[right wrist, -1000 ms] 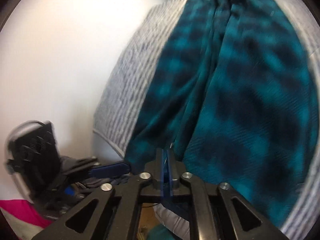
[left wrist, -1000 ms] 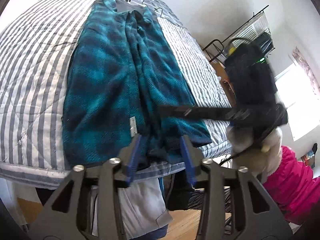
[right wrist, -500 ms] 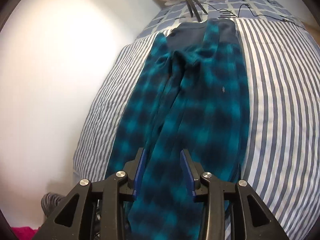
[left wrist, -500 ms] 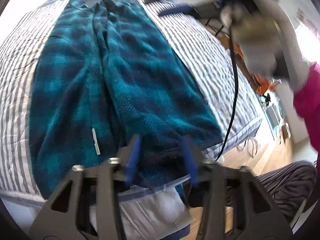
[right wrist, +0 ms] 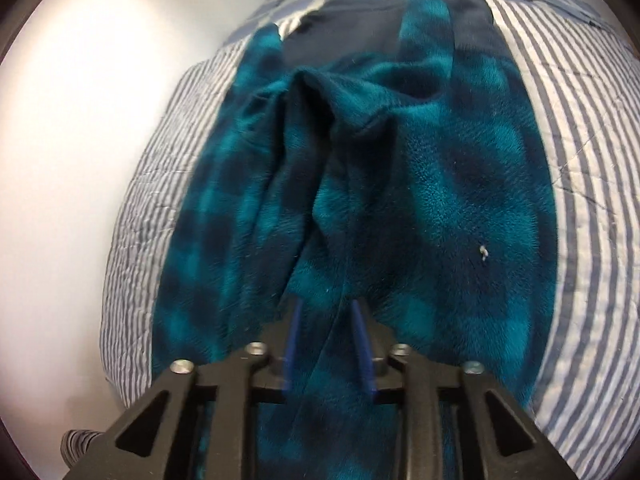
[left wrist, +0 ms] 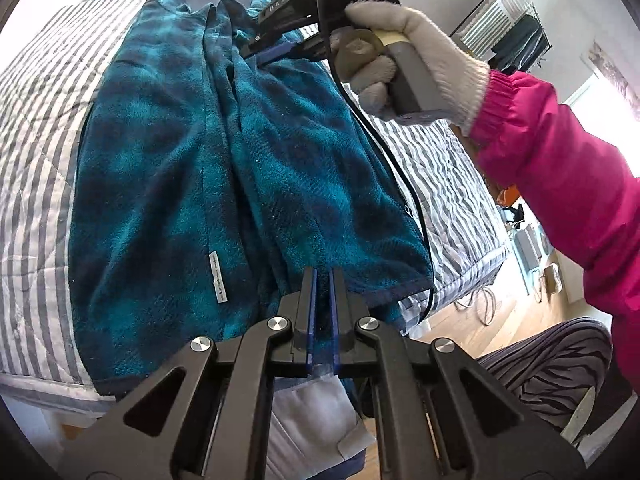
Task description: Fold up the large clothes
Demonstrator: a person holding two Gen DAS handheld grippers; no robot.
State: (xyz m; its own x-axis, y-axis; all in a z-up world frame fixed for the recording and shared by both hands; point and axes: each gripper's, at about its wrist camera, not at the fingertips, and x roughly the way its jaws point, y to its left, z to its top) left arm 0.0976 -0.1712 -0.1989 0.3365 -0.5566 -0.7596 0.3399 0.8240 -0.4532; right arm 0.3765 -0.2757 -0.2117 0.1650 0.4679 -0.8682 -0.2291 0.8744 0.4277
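Observation:
Teal and navy plaid fleece trousers (left wrist: 168,168) (right wrist: 440,184) lie lengthwise on the striped bed, their navy waistband (right wrist: 360,28) at the far end. My left gripper (left wrist: 322,292) is shut on the hem at the bed's near edge, with cloth pinched between its blue pads. My right gripper (right wrist: 326,316) (left wrist: 256,50), held by a white-gloved hand (left wrist: 404,56), sits over the crotch area. Its jaws are closing, and a raised fold of fleece fills the gap between its fingers (right wrist: 295,320).
The striped quilt (left wrist: 36,132) (right wrist: 592,184) covers the bed. The right gripper's black cable (left wrist: 412,200) trails across the trousers. A pink sleeve (left wrist: 560,184) and a striped trouser leg (left wrist: 552,364) are at the right, above wooden floor. A clothes rack (left wrist: 516,36) stands behind. Grey cloth (left wrist: 308,420) hangs below the bed edge.
The left jaws have come together on the hem. The right gripper has travelled from the near edge up along the trousers to their middle, opened on the way, and is narrowing on a fold.

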